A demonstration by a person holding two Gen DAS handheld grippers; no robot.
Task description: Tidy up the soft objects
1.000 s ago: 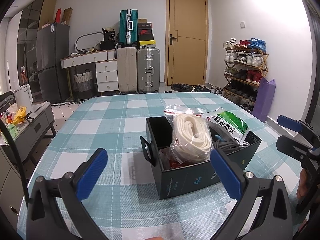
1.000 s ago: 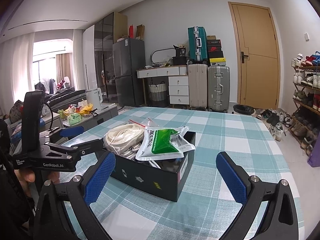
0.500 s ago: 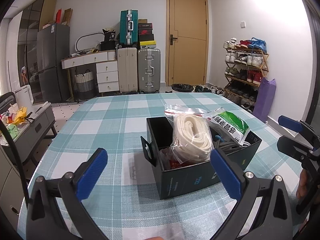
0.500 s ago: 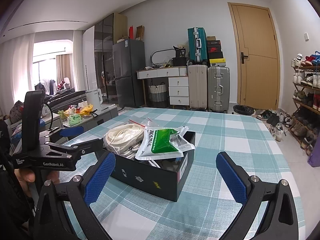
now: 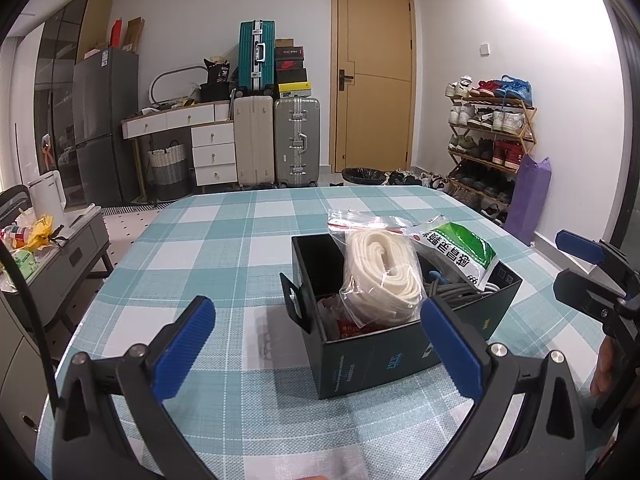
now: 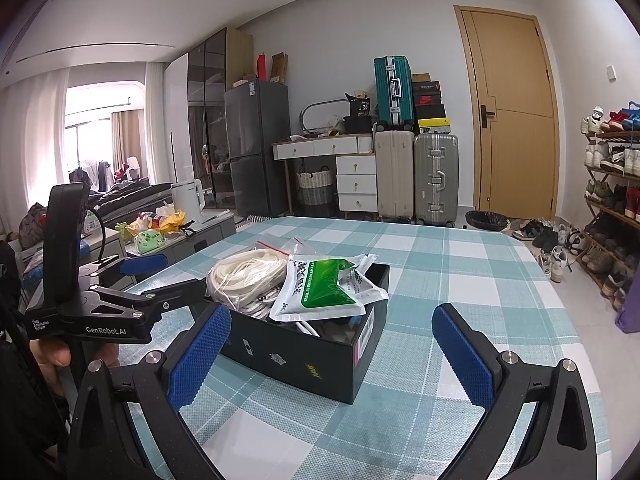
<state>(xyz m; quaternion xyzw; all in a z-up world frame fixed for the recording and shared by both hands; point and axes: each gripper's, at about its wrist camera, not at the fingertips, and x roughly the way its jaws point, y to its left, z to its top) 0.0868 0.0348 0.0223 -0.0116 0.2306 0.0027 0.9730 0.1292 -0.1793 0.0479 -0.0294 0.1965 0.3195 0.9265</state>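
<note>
A black open box [image 5: 384,356] [image 6: 304,364] stands on the checked tablecloth. In it lie a clear bag of white rope [image 5: 382,276] [image 6: 244,276], a green and white packet [image 5: 460,252] [image 6: 324,284] and some grey cords [image 5: 452,290]. My left gripper [image 5: 316,352] is open and empty, just short of the box's near side. My right gripper [image 6: 332,356] is open and empty, facing the box from its other side. Each gripper shows in the other's view, the right [image 5: 588,276] and the left [image 6: 132,296].
The teal and white checked table [image 5: 224,248] [image 6: 448,256] carries only the box. Past it stand suitcases [image 5: 276,136], a white desk [image 5: 188,120], a fridge [image 6: 256,148], a shoe rack [image 5: 488,140] and a grey side cabinet [image 5: 52,264].
</note>
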